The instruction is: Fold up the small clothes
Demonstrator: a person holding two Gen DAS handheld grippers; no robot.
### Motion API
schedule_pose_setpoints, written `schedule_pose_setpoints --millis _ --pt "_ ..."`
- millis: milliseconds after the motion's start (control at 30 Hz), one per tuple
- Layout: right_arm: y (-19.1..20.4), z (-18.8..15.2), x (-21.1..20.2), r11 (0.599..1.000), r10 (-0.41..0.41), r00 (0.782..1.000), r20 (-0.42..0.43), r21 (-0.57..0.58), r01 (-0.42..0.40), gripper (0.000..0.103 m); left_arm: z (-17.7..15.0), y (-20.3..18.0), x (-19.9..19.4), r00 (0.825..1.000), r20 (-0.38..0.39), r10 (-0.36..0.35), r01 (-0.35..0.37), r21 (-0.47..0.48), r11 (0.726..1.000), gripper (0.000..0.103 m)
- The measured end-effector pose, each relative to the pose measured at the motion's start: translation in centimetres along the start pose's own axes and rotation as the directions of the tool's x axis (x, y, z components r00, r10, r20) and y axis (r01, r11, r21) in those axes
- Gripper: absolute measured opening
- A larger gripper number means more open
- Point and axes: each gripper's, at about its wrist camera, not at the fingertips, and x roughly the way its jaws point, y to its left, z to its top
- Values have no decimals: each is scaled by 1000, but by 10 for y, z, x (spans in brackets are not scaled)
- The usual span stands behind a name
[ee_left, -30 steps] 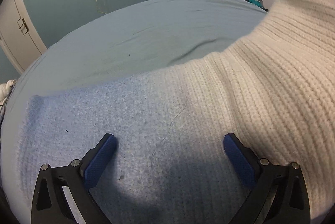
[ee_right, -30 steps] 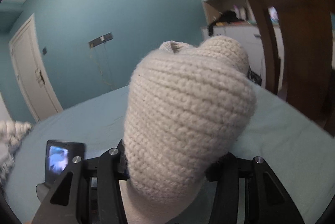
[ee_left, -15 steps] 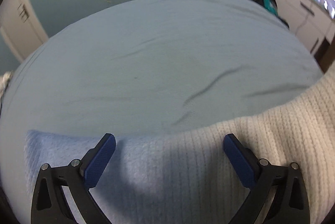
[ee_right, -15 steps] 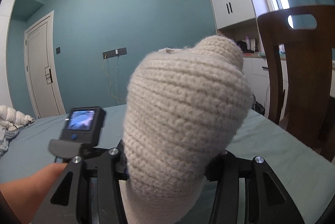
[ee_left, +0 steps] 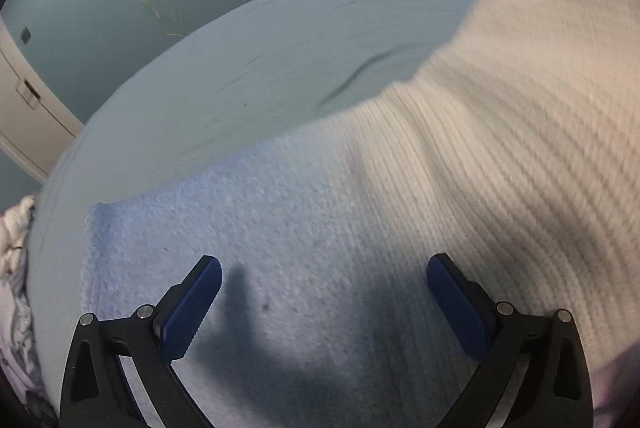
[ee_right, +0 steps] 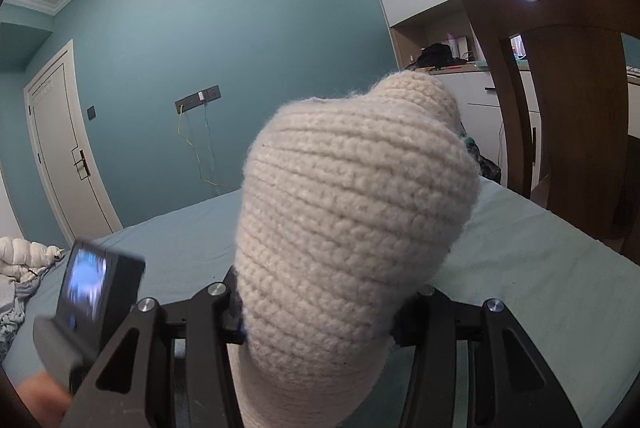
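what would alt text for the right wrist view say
The right gripper is shut on a bunched end of a cream knit garment that fills the centre. Behind lie a pale green bed, teal wall and wooden chair.

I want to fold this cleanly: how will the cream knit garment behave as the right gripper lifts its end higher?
The knit garment likely drapes and sags: it already curves limply up off the bed. Its chunky ribbing suggests some weight and stretch. It probably won't slip, since it bulges thickly from the right gripper.
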Motion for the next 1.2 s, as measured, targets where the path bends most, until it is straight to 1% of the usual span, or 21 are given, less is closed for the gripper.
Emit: schedule_pose_setpoints --millis 33,167,200,267,300,367,400,433,467,500,533,567,633,733,800,900,967,1033,1100,1133,1200 --pt "4 -1 0 1000 10 1000 -9 -9 -10 44 -3 -4 1 1000 24 18 -18 -4 1000 103" --pt "10 -6 -6 999 -9 1000 -1 -44 9 43 1 8 -9 1000 3 20 -19 -35 999 103" --pt "8 -5 -7 999 -7 1000 4 -38 7 43 -3 15 -18 1000 16 15 -14 -56 998 103" --pt "6 -4 -8 999 -11 1000 2 -33 11 43 -19 25 -34 998 43 54 -50 -80 995 103" --pt "7 -4 -8 999 -14 1000 1 -34 14 43 -27 25 -36 995 52 81 -78 -74 994 103" --pt "9 -6 -11 999 -18 1000 6 -39 18 43 -46 15 -29 995 32 95 -95 -1 995 103" --pt "12 -6 -12 999 -15 1000 7 -48 15 43 -51 9 -23 995 27 91 -92 29 995 103" --pt "13 -7 -12 998 -13 1000 3 -63 13 43 -45 2 -19 997 26 75 -75 17 997 103" --pt "15 -8 -13 996 -17 1000 2 -85 17 43 -42 9 -21 999 -2 34 -34 -19 999 103" --pt "19 -8 -16 994 -20 1000 13 -107 21 43 -39 21 -24 998 -46 -40 37 -66 997 103" --pt "20 -8 -18 993 -17 1000 21 -115 19 43 -36 35 -28 990 -74 -116 107 -115 988 103" --pt "21 -6 -20 992 -14 1000 26 -123 17 43 -36 48 -32 984 -85 -157 143 -146 979 103" --pt "29 -1 -20 986 -19 1000 21 -163 22 43 -36 72 -48 984 -94 -154 134 -190 973 103" --pt "50 7 -21 967 -26 999 27 -252 33 43 -44 116 -75 993 -87 -77 55 -226 972 103" --pt "67 10 -23 947 -26 999 39 -320 37 43 -51 143 -89 997 -56 -57 40 -265 963 103" --pt "102 13 -29 896 -10 998 67 -443 39 43 -58 184 -98 998 -40 -40 24 -328 944 103" --pt "131 10 -34 841 17 995 93 -539 36 43 -71 196 -114 999 -10 -34 28 -358 933 103" --pt "164 4 -38 771 49 992 113 -636 34 44 -71 210 -124 1000 17 -12 18 -410 912 103" --pt "199 -9 -40 675 81 988 133 -737 44 44 -76 239 -130 999 23 33 -19 -454 891 103" --pt "220 -21 -38 600 104 985 135 -799 46 44 -78 249 -134 998 24 65 -47 -470 882 103" --pt "250 -41 -32 489 130 985 111 -871 33 45 -89 272 -140 990 14 138 -111 -512 852 103"
